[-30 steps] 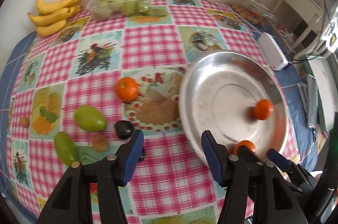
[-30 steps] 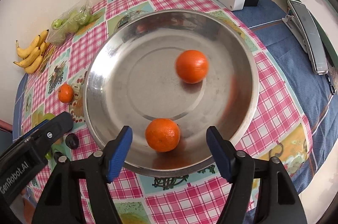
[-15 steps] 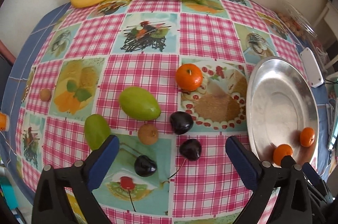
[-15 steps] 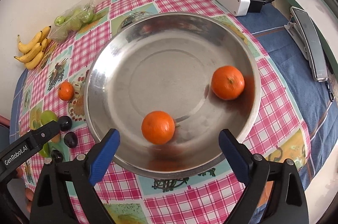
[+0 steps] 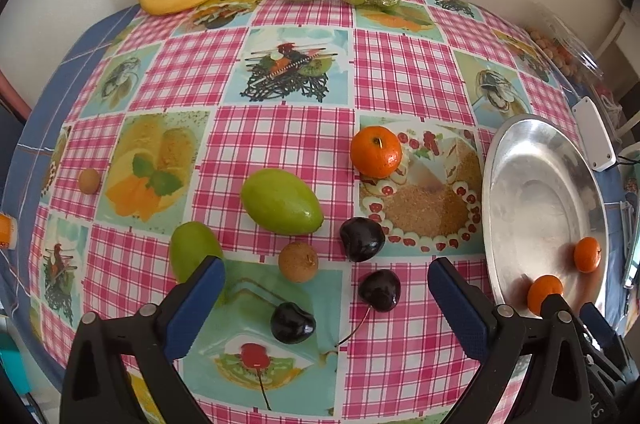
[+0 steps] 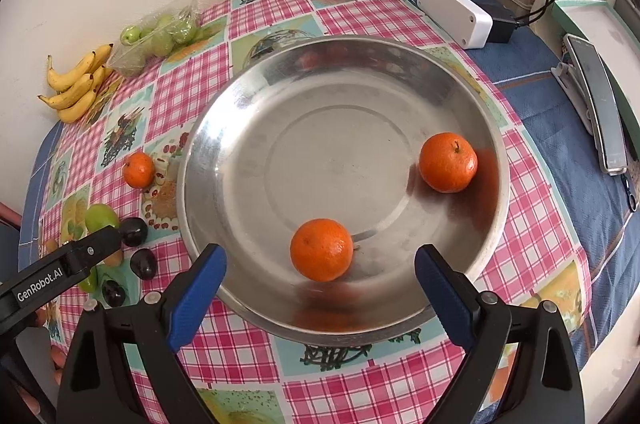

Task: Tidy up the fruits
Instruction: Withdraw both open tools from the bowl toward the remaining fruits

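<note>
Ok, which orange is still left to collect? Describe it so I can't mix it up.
Start at the steel plate on the checked tablecloth. Just off its rim, on the printed cake picture, sits a lone tangerine. Two other tangerines already lie inside the plate; this is the only one on the cloth, beyond the dark cherries.

black grippers (image 5: 326, 298), blue finger pads (image 6: 198, 288), silver screws, white "genrobot.ai" lettering.
</note>
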`<move>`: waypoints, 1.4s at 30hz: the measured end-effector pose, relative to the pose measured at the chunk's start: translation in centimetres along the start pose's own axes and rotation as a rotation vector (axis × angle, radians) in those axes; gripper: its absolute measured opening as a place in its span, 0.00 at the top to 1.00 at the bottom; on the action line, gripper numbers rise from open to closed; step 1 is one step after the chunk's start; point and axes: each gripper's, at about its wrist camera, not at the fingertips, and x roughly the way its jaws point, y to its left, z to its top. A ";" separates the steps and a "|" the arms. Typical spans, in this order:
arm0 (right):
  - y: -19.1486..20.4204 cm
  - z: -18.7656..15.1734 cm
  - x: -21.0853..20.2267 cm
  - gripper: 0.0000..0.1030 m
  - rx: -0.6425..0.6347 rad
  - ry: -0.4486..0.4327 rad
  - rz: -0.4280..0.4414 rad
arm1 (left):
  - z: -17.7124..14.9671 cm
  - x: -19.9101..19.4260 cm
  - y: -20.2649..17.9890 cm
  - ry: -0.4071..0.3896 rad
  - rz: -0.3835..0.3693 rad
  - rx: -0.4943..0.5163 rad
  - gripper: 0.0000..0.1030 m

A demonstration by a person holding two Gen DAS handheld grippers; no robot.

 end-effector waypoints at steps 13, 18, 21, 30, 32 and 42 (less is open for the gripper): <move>2.6 -0.1 -0.3 0.06 -0.062 -0.012 0.082 | 0.0 -1.2 4.5 -0.013 0.063 -0.097 0.00; 5.1 -0.5 -0.6 0.06 -0.136 -0.026 0.120 | 0.1 -2.2 7.7 -0.043 0.119 -0.171 0.00; 6.7 -0.7 -0.9 0.06 -0.179 -0.039 0.149 | -0.1 -2.7 10.0 -0.060 0.149 -0.257 0.00; 11.7 -1.9 -1.2 0.06 -0.282 -0.037 0.277 | -1.5 -3.8 15.6 -0.083 0.188 -0.424 0.00; 12.5 -2.1 -1.0 0.06 -0.293 -0.030 0.295 | -1.6 -3.8 16.2 -0.080 0.191 -0.435 0.00; 14.1 -2.9 0.5 0.06 -0.296 0.038 0.320 | -1.5 -3.1 15.9 -0.049 0.151 -0.420 0.00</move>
